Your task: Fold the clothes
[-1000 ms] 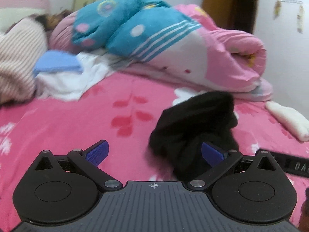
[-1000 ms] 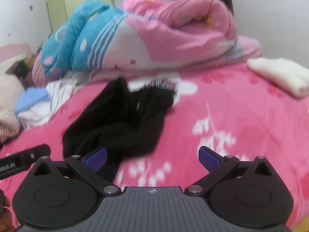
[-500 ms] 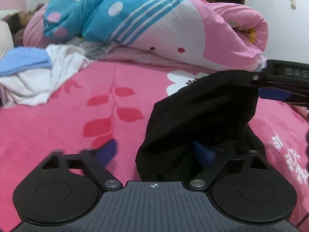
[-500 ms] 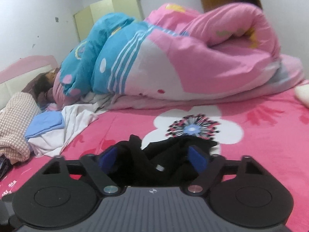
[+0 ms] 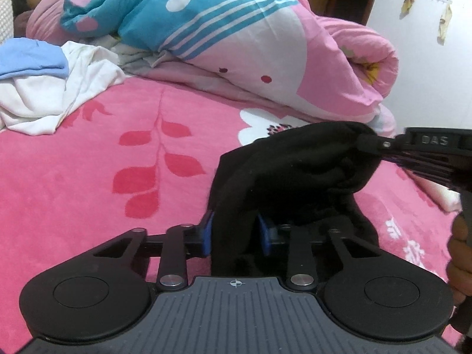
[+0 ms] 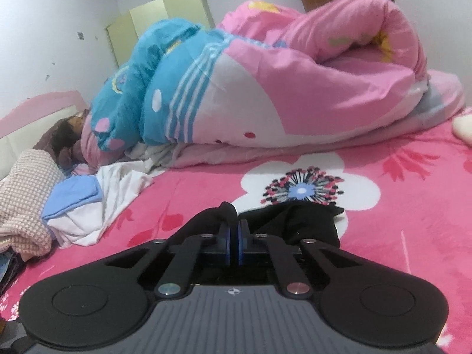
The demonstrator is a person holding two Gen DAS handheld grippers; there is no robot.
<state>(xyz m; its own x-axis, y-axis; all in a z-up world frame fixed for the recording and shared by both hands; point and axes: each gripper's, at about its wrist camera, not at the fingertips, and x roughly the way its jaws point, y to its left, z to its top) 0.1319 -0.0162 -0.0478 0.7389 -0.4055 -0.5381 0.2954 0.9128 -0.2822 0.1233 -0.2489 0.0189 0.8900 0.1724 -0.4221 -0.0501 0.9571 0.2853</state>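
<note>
Jaws of the left gripper (image 5: pixel 235 233) are pinching a thick bunch of the black garment (image 5: pixel 295 174), having just been closing, and the blue pads are pressing the cloth from both sides. Jaws of the right gripper (image 6: pixel 235 243) are closing almost fully on a thin ridge of the same garment (image 6: pixel 298 224), with a nub of fabric sticking up between the pads. Between the two grips the garment is hanging bunched and partly resting on the pink bed sheet (image 5: pixel 88 183). Step in hand, as judged: both edges are being secured before spreading. The next move is calling for drawing the grippers apart and lifting, so that the cloth opens flat for a first fold. Farther off, a white and blue clothes pile (image 5: pixel 44 88) is lying to the left, and a rolled quilt (image 6: pixel 265 94) is lying along the far side of the bed
</note>
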